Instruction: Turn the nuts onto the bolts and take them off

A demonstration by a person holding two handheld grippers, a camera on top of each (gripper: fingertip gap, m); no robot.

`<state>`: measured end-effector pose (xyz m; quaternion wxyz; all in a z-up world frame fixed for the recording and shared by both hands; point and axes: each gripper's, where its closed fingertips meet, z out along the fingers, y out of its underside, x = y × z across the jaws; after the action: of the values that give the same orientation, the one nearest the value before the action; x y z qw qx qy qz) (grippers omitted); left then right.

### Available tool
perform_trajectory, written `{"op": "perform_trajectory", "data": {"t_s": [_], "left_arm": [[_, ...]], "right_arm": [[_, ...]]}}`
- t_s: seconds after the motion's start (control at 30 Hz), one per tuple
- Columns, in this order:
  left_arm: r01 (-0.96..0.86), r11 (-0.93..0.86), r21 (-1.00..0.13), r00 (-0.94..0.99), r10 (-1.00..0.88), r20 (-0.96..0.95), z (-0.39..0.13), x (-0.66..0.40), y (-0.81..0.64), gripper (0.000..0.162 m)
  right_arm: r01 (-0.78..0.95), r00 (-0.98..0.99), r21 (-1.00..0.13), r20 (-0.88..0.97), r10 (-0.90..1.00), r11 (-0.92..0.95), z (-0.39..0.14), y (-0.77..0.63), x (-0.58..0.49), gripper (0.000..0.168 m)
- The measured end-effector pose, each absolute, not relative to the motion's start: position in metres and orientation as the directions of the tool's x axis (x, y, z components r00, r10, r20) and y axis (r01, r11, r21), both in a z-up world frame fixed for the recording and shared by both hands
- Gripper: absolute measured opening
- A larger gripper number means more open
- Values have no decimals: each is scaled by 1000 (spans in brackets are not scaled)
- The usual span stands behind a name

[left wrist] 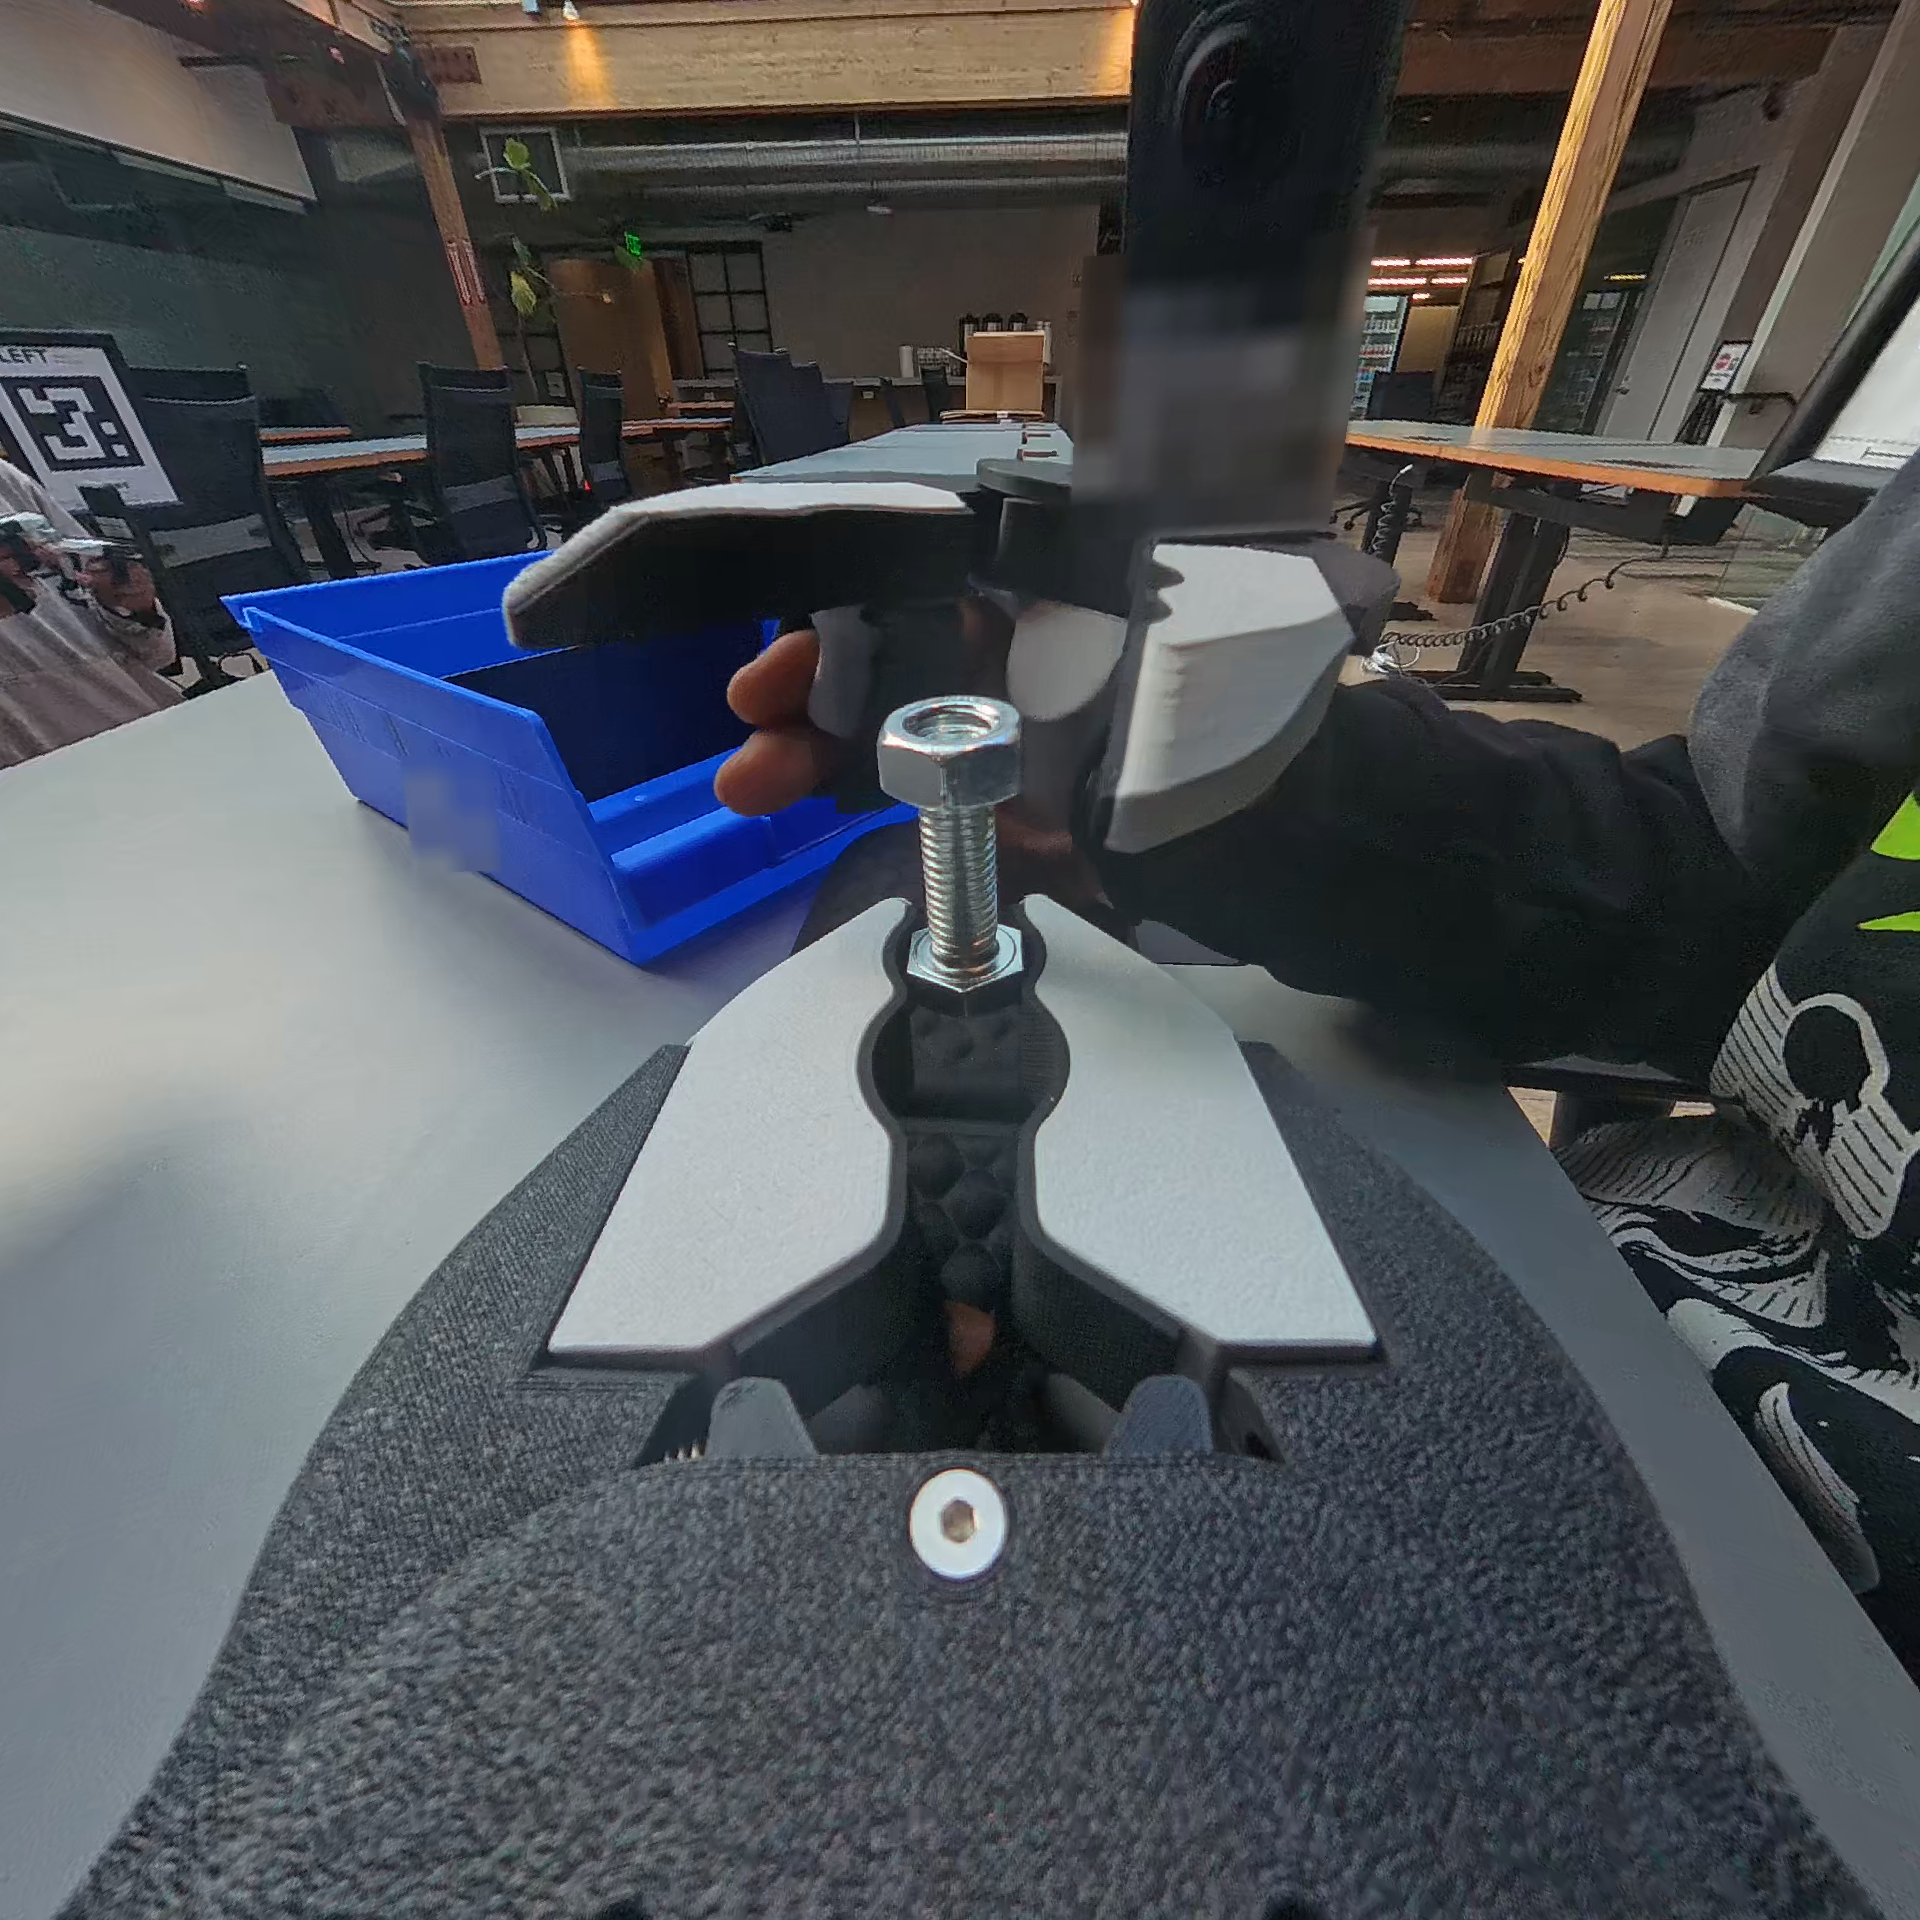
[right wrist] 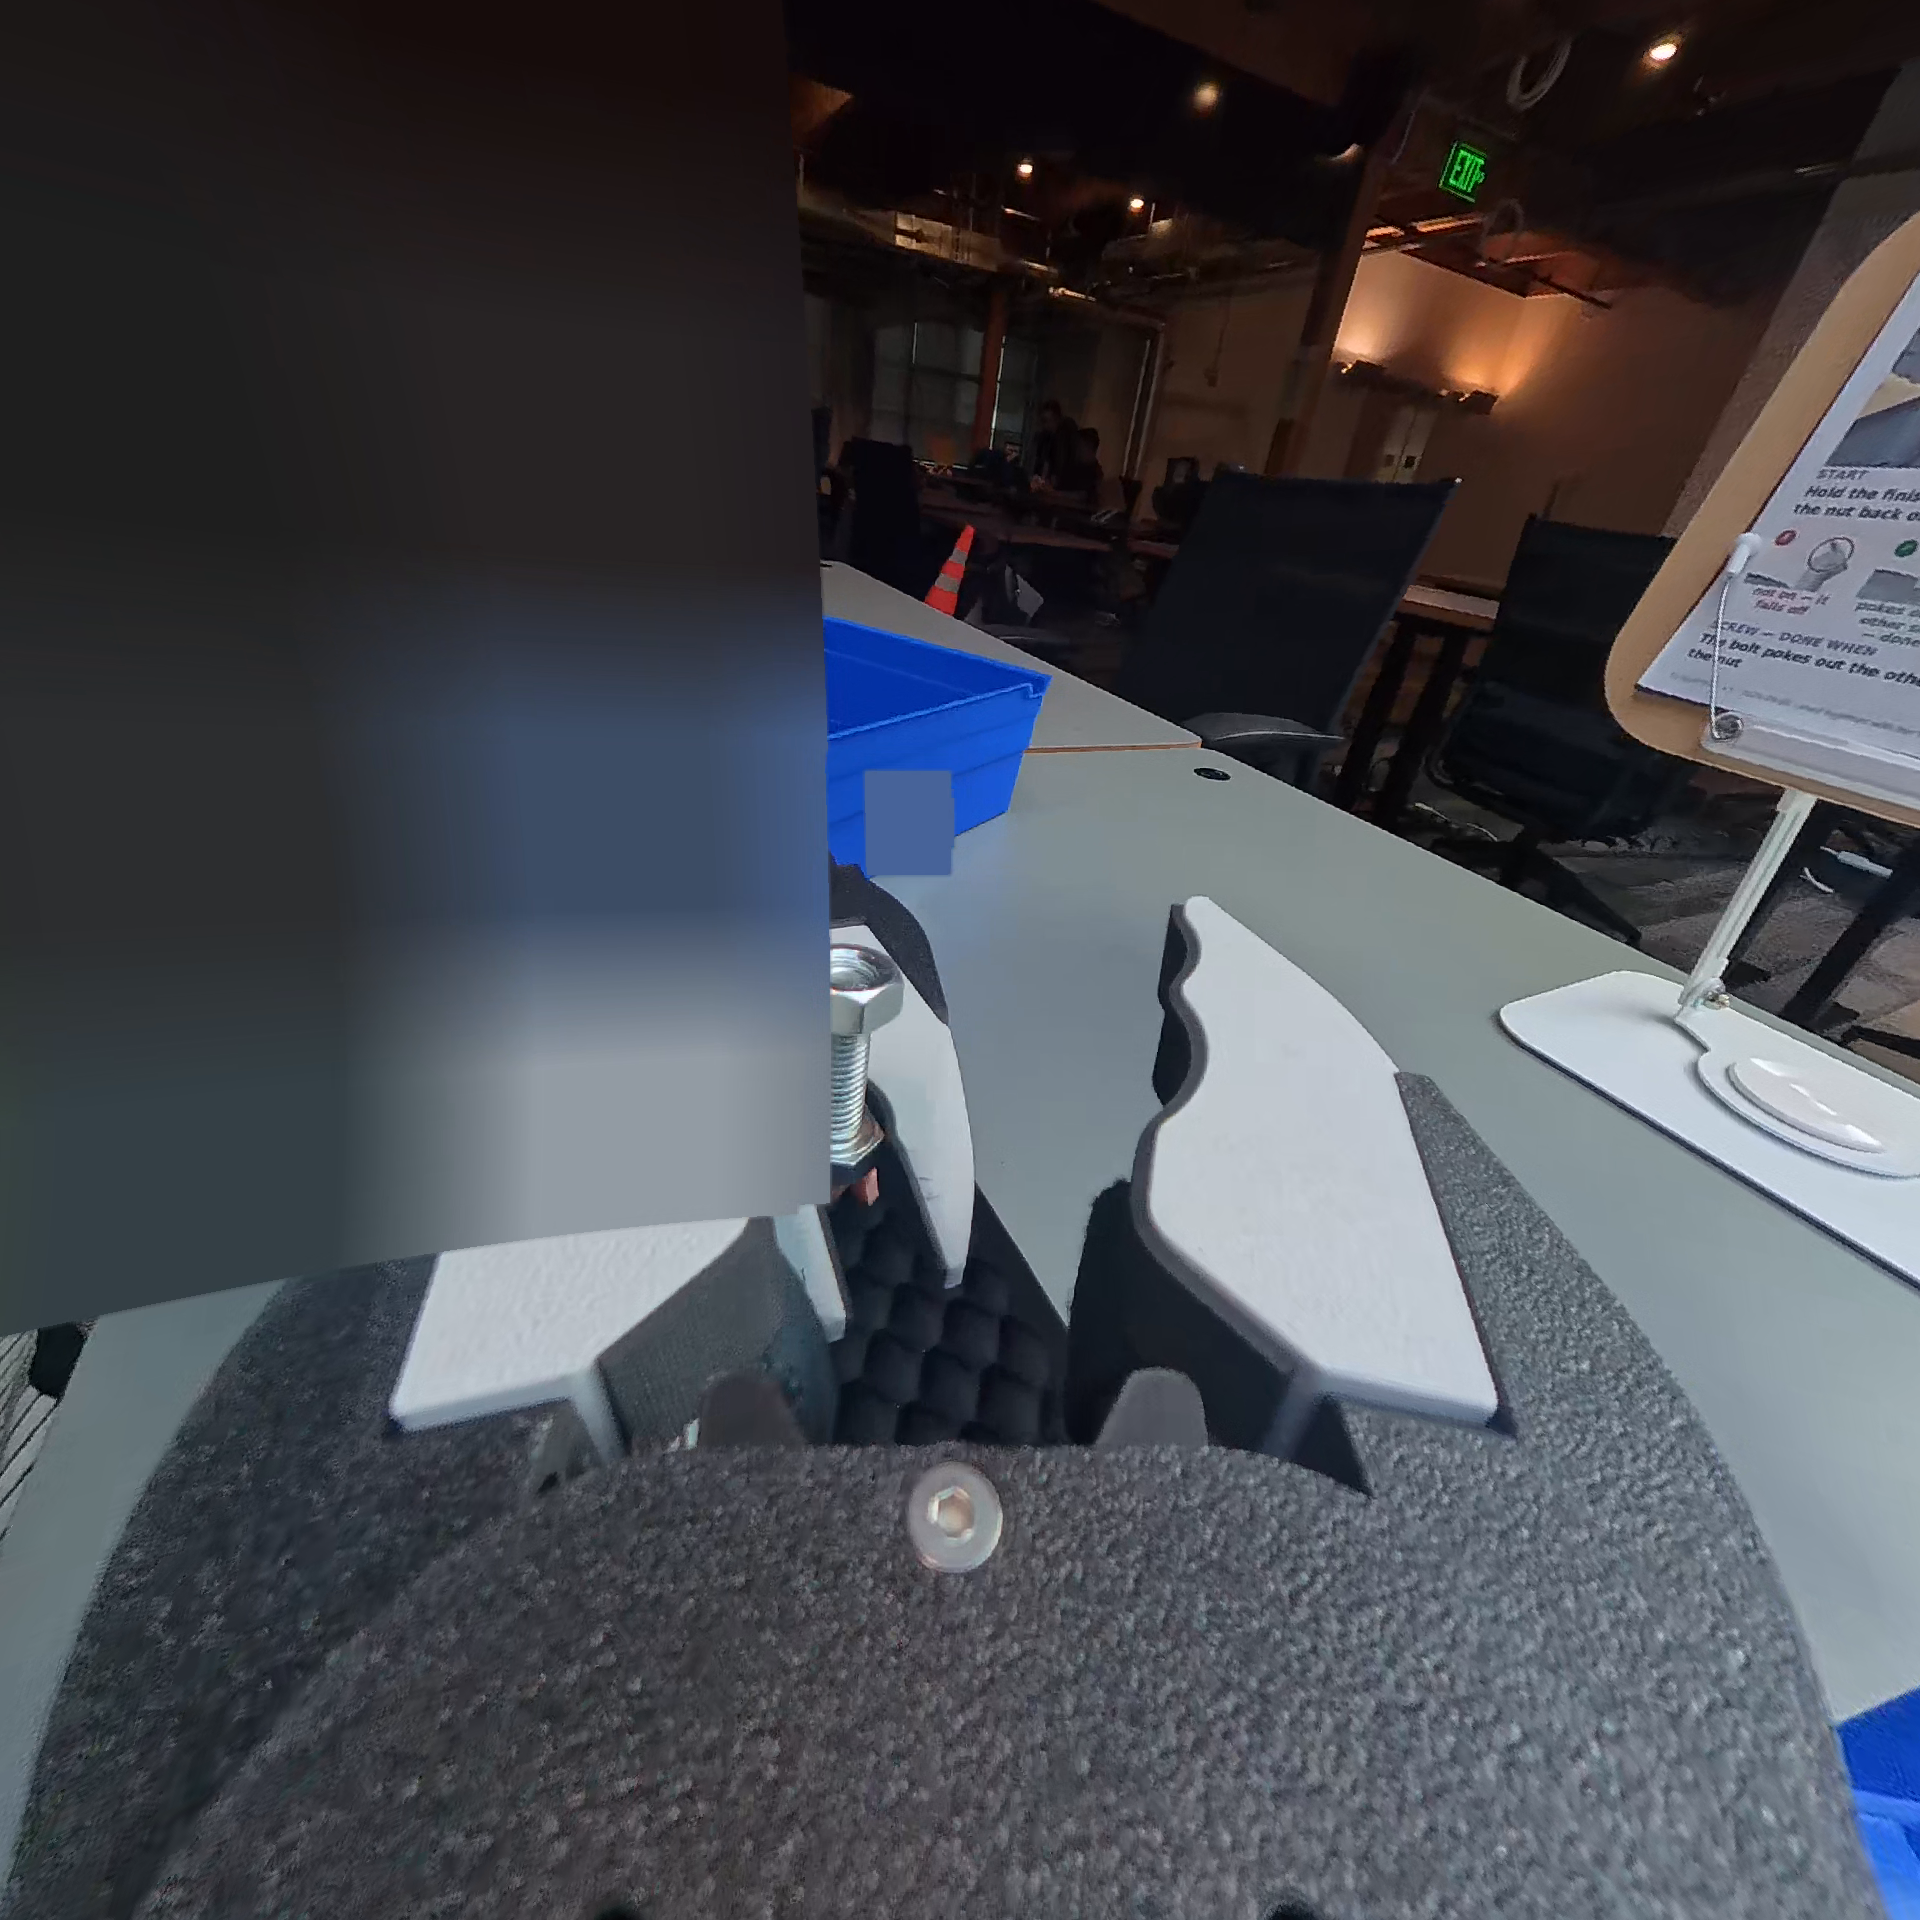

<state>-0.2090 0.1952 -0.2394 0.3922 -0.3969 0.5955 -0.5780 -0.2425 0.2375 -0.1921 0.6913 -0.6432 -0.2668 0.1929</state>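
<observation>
The nut sits barely started at the tip of the bolt clamped upright by its head in the left gripper (right gripper spread open beside it), so most threading's left.

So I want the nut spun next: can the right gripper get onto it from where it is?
Probably yes: the right gripper is open, the nut sits exposed atop the bolt, close by.

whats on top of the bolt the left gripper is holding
A silver hex nut sits at the top end of the upright bolt, whose head the left gripper clamps. How far it is threaded on cannot be seen.
</observation>
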Motion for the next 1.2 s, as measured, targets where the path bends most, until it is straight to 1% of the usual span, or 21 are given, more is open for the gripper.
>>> {"op": "perform_trajectory", "data": {"t_s": [0.17, 0.5, 0.57, 0.63, 1.0, 1.13, 1.2], "left_arm": [[-20, 24, -999, -379, -925, -15, -240, -209, 194, 16], [-31, 20, -999, -373, -928, -7, -241, -208, 195, 15], [-29, 19, -999, -374, -927, -7, -241, -208, 195, 15], [-26, 18, -999, -374, -927, -7, -240, -208, 195, 15], [-31, 24, -999, -376, -927, -10, -241, -208, 195, 15], [-28, 21, -999, -377, -926, -9, -241, -208, 195, 15], [-28, 22, -999, -377, -926, -10, -241, -208, 195, 15]], "right_arm": [[95, 801, -993, 121, 586, 75, -197, 245, -241, 76], [63, 823, -995, 93, 561, 73, -198, 229, -212, 79], [71, 832, -995, 99, 546, 73, -199, 227, -205, 73], [79, 835, -994, 108, 540, 76, -200, 224, -200, 73], [68, 787, -992, 120, 605, 110, -187, 238, -238, 77], [104, 790, -990, 142, 597, 98, -192, 243, -240, 77], [94, 798, -991, 133, 588, 96, -192, 241, -234, 76]]}}
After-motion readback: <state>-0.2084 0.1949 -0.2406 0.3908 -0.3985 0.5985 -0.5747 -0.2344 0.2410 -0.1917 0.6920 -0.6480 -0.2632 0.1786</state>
